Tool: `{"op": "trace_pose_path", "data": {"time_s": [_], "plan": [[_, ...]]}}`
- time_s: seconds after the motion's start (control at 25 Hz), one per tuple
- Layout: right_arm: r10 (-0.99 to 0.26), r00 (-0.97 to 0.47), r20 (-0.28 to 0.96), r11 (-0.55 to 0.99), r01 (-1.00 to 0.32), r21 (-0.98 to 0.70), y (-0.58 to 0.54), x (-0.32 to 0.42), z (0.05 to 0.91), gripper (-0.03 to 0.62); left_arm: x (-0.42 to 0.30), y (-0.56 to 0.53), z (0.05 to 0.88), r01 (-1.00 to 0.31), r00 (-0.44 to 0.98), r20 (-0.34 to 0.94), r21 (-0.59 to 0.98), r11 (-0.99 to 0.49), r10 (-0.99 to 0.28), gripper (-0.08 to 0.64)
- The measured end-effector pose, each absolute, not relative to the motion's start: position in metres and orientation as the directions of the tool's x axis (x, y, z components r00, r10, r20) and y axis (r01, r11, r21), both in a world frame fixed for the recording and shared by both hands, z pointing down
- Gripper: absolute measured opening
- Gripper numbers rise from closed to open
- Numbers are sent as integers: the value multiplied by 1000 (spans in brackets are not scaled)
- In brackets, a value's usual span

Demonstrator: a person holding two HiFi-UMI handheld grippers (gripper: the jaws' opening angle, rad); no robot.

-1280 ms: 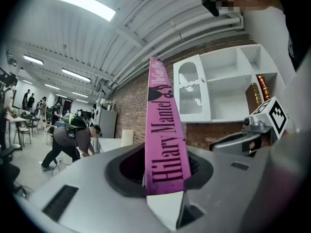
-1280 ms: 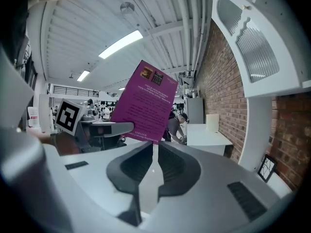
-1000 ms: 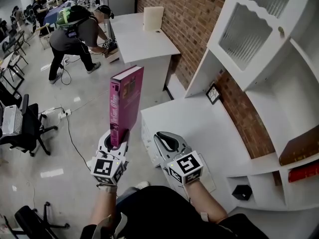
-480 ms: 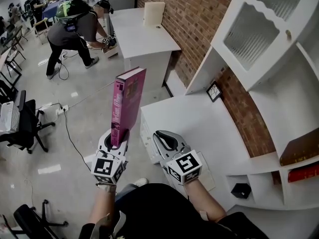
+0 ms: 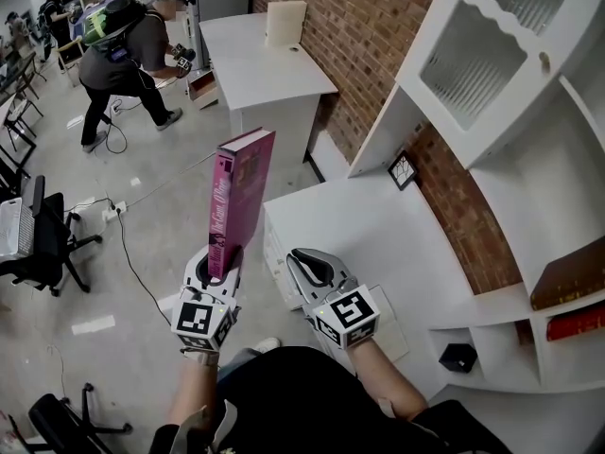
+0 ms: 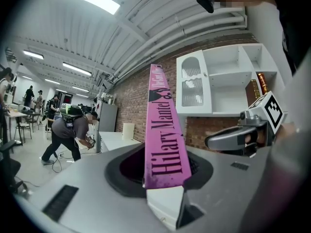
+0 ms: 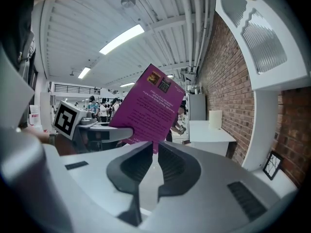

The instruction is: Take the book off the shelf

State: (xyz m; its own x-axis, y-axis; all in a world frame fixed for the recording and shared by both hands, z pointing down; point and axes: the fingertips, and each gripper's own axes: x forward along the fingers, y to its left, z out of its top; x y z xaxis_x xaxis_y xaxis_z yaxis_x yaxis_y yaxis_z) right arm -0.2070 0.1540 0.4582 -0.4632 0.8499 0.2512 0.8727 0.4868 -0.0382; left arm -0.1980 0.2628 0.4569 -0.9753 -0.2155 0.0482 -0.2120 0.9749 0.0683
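We see the person in the back draw away from the far desk, body more upright, hands lifted off the box on the floor beside it.

So the white counter runs along the brick wall, mostly bare. A little black-framed picture leans on the wall at the back, and a white sheet or booklet lies flat near my end. The white shelf unit sits right on that counter. One board carries a brown book lying down, and a red book lies in the compartment under it. A small cubby left of that holds a black thing, can't tell what. Further along there's a separate white table with a cream board standing on it. On the floor are a black office chair and a power strip.
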Motion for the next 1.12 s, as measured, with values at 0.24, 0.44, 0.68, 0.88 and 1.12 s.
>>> {"op": "trace_pose_path", "data": {"time_s": [0.24,0.44,0.68,0.88,1.12], "plan": [[847,-466,257,488,872,-27,154,-206,460,23,-198,264,457,-217,-974,46,64,974,-220,141],[839,-473,269,494,870,-9,155,-207,462,23,-199,265,456,-220,-974,43,56,974,-222,141],[834,-483,265,504,864,-11,153,-207,461,23,-198,265,455,-218,-975,38,52,975,-220,141],[830,-489,267,510,860,-8,151,-207,462,23,-198,265,454,-220,-975,36,51,974,-221,141],[824,-499,269,519,855,-5,148,-206,461,23,-196,264,453,-226,-973,36,49,973,-228,141]]}}
